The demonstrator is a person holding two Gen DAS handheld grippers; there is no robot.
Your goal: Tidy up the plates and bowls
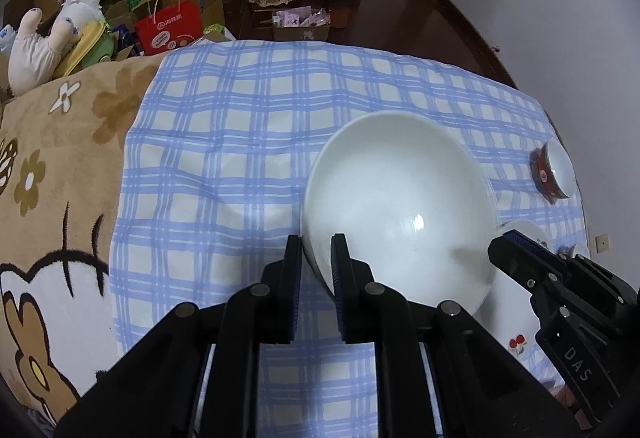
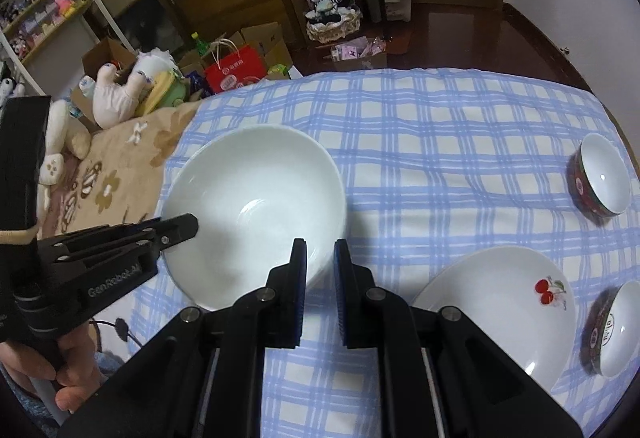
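Note:
A large white bowl (image 1: 400, 206) hangs tilted above the blue checked cloth (image 1: 240, 118). My left gripper (image 1: 317, 250) is shut on its near rim, one pad inside and one outside. My right gripper (image 1: 500, 244) meets the opposite rim. In the right wrist view the same bowl (image 2: 256, 206) lies to the left, and its rim runs between the fingers of my right gripper (image 2: 320, 250), which is shut on it. My left gripper (image 2: 192, 226) bites the bowl's left edge, held by a person's hand (image 2: 60, 370).
A white plate with a cherry print (image 2: 500, 310) lies on the cloth at the right. Two small red-patterned bowls (image 2: 604, 174) (image 2: 612, 330) sit near the right edge. A brown flowered blanket (image 1: 60, 158) borders the cloth on the left. Boxes and a red bag (image 1: 168, 26) crowd the floor beyond.

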